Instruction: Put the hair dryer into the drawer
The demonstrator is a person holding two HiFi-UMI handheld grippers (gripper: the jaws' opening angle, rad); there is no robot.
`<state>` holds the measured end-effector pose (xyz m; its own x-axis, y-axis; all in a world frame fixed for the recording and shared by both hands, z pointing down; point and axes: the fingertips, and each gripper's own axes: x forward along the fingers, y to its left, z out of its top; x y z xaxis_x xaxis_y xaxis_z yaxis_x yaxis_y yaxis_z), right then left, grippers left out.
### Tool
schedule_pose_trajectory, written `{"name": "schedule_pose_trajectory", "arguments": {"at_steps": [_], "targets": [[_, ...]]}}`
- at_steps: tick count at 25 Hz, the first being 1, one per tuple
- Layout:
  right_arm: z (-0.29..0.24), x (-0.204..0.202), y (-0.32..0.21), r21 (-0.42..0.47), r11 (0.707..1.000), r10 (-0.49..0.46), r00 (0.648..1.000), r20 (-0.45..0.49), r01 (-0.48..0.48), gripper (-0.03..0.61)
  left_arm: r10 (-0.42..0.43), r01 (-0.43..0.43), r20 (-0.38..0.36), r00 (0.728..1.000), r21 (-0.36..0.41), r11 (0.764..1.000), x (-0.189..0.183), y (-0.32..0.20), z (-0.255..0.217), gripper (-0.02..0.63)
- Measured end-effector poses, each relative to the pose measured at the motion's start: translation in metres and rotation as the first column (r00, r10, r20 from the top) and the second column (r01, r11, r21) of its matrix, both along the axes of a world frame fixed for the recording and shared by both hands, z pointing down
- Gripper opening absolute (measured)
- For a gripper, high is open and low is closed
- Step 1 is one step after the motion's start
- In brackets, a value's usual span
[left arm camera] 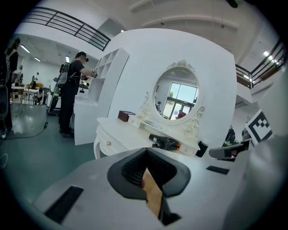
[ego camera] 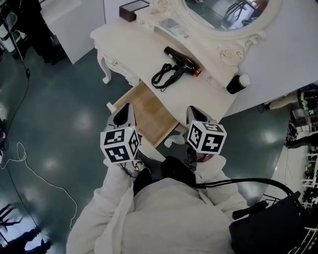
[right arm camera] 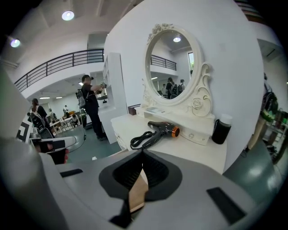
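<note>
**On the white table, the hair dryer lies by the mirror**

On top of the white table [ego camera: 133, 43], the black hair dryer [ego camera: 182, 61] lies on its side. It is just in front of the little shelf under the round mirror [ego camera: 226, 15]. Its orange end points at a black cup [ego camera: 237, 83] near the table's corner. Its black cord [ego camera: 164, 75] is curled up beside it.

Under the table top, the drawer [ego camera: 146, 113] is pulled out, and its wood bottom shows. The left gripper [ego camera: 124, 107] and the right gripper [ego camera: 194, 111] hang at the drawer's front, one on each side. Both are well apart from the hair dryer. Each has its jaws pressed together, with nothing between them.
</note>
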<state>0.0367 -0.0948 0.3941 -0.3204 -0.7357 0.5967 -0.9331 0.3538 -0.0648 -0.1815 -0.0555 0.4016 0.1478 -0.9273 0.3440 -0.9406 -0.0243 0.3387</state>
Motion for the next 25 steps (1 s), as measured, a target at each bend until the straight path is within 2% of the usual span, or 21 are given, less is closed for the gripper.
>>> {"name": "schedule_pose_trajectory", "arguments": {"at_steps": [5,11,18,25], "targets": [[-0.003,0.011,-0.008,-0.002,0.999,0.046,0.999,0.007,-0.046,0.061,0.062,-0.062,0.001,0.998,0.018,0.998,0.015,-0.017,-0.003,-0.006],[0.007,0.006,-0.022,-0.024,0.999,0.047,0.999,0.024,-0.047,0.061,0.085,-0.085,0.030,0.996,0.007,0.996,0.021,-0.036,-0.006,-0.006],[0.021,0.003,-0.049,-0.051,0.998,0.035,0.998,0.046,-0.033,0.061,0.100,-0.097,0.059,0.993,-0.057,0.994,0.027,-0.054,0.010,-0.006],[0.040,0.008,-0.077,-0.090,0.995,0.035,0.998,0.060,-0.029,0.061,0.130,-0.124,0.077,0.988,-0.084,0.989,0.046,-0.094,0.019,-0.006]]}}
